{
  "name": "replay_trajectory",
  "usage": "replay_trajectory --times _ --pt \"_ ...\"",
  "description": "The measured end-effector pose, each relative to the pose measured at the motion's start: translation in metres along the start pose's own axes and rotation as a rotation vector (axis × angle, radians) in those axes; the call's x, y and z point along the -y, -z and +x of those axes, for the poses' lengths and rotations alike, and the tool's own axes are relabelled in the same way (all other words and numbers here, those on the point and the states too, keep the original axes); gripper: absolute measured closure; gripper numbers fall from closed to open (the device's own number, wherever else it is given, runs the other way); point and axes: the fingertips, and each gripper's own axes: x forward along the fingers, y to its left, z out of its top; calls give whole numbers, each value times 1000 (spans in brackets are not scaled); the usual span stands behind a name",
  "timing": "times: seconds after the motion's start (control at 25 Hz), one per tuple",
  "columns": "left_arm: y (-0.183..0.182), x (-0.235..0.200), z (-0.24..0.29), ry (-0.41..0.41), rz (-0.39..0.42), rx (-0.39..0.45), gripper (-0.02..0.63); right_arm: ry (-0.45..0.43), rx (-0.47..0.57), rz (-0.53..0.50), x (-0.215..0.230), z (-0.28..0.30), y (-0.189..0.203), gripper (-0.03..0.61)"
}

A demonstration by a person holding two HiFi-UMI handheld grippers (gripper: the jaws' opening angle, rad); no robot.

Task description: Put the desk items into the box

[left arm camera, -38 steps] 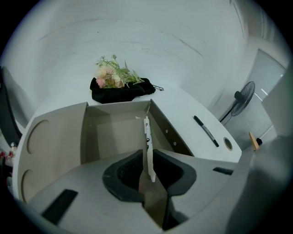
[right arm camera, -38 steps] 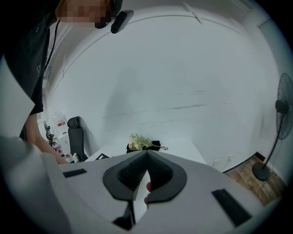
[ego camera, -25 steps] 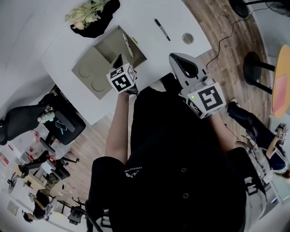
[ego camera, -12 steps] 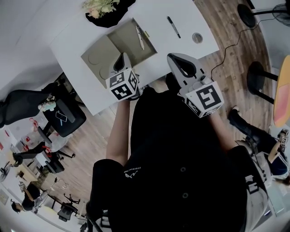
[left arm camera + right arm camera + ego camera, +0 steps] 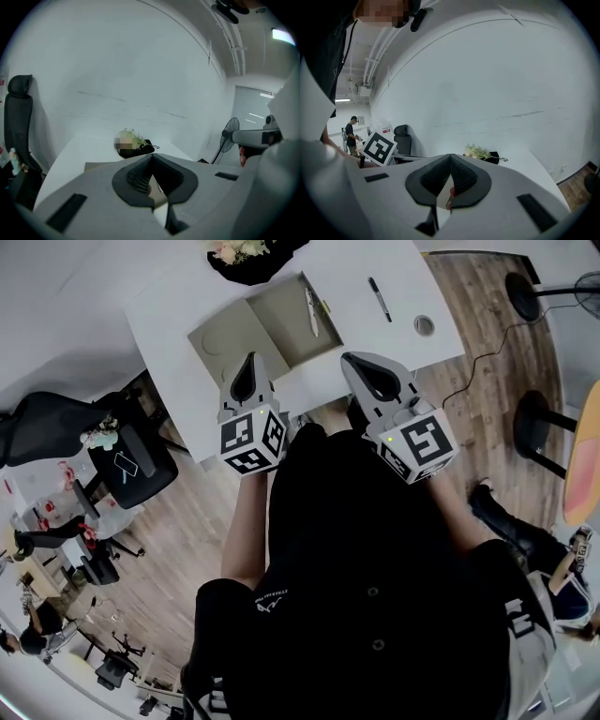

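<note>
While the left tool (image 5: 246, 381) and right tool (image 5: 373, 376) are hovering over the worktop's (image 5: 409, 282) near edge, jaws together and empty, the open box (image 5: 281, 326) is sitting just beyond, pen (image 5: 380, 298) at its right.

Bright even light, fisheye-warped edges
</note>
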Motion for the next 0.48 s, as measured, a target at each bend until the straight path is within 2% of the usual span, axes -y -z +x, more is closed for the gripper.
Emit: replay_trajectory --times 0.16,0.48 --pt "-14 -2 -29 -6 8 60 606 -45 10 -3 -23 6 -2 580" --pt "-32 -10 -91 -9 81 170 606 -133 32 -32 -76 17 -4 580"
